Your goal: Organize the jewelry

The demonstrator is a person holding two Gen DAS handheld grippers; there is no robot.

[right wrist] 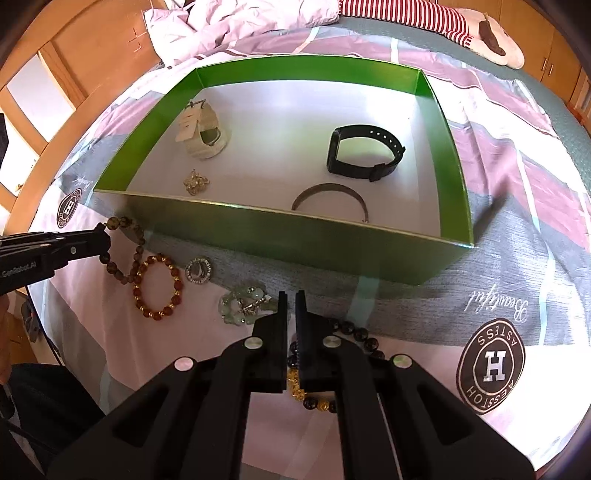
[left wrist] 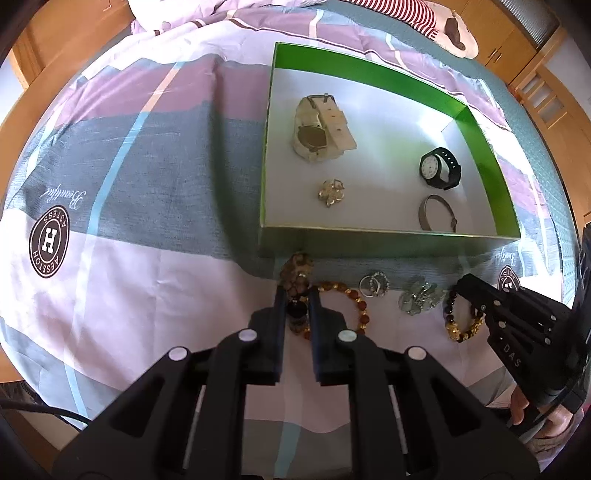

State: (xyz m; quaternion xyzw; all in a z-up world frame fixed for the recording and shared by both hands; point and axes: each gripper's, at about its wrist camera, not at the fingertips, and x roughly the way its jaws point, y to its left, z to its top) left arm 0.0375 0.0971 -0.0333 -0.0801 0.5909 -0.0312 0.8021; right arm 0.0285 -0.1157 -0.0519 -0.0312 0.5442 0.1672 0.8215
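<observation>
My left gripper [left wrist: 297, 291] is shut on a brown mottled bead bracelet [left wrist: 295, 271] lying on the bedsheet just in front of the green box [left wrist: 388, 240]. The right wrist view shows the same grip, the left gripper [right wrist: 105, 240] on the brown bracelet [right wrist: 138, 247]. My right gripper [right wrist: 291, 299] is shut, with nothing visible between its tips. A dark bracelet with gold beads [right wrist: 362, 334] lies under its fingers. The box holds a cream watch [left wrist: 321, 129], a black watch [left wrist: 439, 168], a thin bangle [left wrist: 437, 214] and a gold brooch [left wrist: 330, 192].
On the sheet between the grippers lie an amber bead bracelet [right wrist: 177, 284], a silver ring piece [right wrist: 199, 271] and a pale green jade piece [right wrist: 243, 302]. A bunched duvet [right wrist: 221, 22] and a striped plush toy [right wrist: 424, 14] lie beyond the box. Wooden furniture surrounds the bed.
</observation>
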